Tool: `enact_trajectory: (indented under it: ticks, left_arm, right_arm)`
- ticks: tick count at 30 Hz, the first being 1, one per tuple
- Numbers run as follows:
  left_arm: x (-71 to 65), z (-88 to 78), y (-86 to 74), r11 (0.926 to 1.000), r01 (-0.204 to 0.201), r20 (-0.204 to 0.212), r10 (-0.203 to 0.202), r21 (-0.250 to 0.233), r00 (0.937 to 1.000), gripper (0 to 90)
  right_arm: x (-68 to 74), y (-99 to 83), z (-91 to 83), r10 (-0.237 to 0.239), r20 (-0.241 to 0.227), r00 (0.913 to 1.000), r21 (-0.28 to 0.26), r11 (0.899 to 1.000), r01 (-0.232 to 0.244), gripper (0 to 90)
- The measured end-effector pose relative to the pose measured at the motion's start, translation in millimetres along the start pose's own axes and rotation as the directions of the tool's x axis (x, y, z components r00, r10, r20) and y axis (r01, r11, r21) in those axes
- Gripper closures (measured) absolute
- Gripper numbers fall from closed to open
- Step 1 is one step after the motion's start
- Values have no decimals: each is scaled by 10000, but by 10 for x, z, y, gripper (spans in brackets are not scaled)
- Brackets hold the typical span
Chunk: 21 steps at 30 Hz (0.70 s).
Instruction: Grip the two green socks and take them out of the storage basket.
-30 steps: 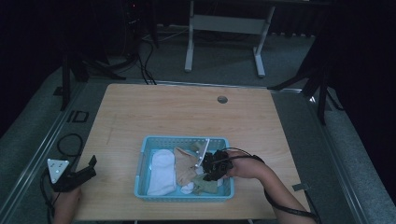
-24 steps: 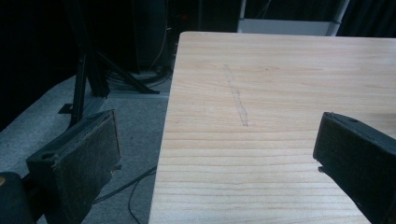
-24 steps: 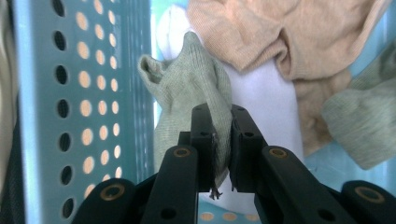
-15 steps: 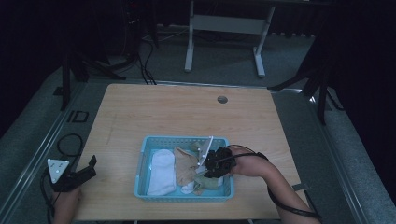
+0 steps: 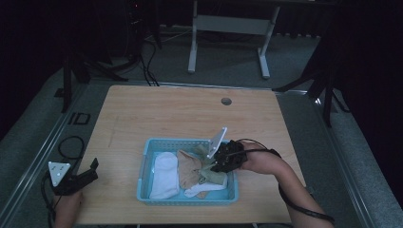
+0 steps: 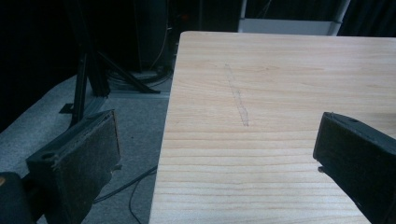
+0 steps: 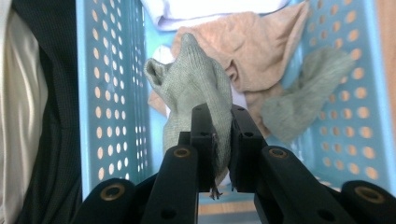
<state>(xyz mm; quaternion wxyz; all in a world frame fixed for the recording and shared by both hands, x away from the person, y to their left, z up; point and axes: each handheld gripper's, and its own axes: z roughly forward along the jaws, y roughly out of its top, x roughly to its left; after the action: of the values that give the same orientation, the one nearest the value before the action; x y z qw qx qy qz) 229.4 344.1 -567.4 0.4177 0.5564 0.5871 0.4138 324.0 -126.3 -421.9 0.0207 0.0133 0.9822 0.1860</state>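
Overhead, a wooden table (image 5: pixel 190 114) carries a light-blue perforated basket (image 5: pixel 145 166) near its front edge, approx. centre-right. Inside lie several socks: a white sock (image 5: pixel 164 175) at the basket's left, a tan sock (image 5: pixel 189 167) in the middle, and a grey-green sock (image 5: pixel 215 176) toward the right. A second grey-green sock (image 7: pixel 303 105) lies loose on the basket floor, seen in the right gripper view beside the tan one.

R. side: the right gripper (image 5: pixel 215 164), held by the person's right hand (image 5: pixel 261 162), reaches into the basket's right half, w/ its grey three-cornered plate (image 5: pixel 217 141) tilted up above it. In the right gripper view its jaws are closed narrow on the grey-green sock (image 7: pixel 196 84); fabric is pinched between the two black pads, and the sock's cuff end bunches up beyond the tips, over the tan sock (image 7: pixel 261 46). A bit of white sock (image 7: pixel 210 9) shows at the top of that view.

L. side: the left gripper (image 5: pixel 90 170) rests at the table's front-left corner, well apart from the basket, w/ its own grey plate (image 5: pixel 58 172) off the table edge and the left hand (image 5: pixel 66 209) below it. In the left gripper view its jaws stand wide, nothing between them; bare tabletop (image 6: pixel 280 93) w/ a faint pencil-like streak (image 6: pixel 237 98) lies ahead, and grey floor (image 6: pixel 135 121) w/ a cable to the side.
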Motion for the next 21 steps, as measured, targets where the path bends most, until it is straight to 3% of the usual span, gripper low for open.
enact_trajectory:
  ticks: [4, 11, 21]
  left_arm:
    - [-5, -1, -2, 10000, -30, -13, 30, -37, 10000, 3]
    - [-2, -2, -2, 10000, 6, 8, -6, -17, 10000, 3]
    - [-5, -1, 0, 10000, -54, -19, 54, 33, 10000, 3]
  right_arm:
    - [3, -1, -173, -41, 197, 9998, -376, 9993, 49, 820]
    - [12, -30, -335, 95, 415, 9991, -553, 9984, -72, 820]
    - [-15, -271, -662, 648, 898, 9938, -1021, 9932, -556, 820]
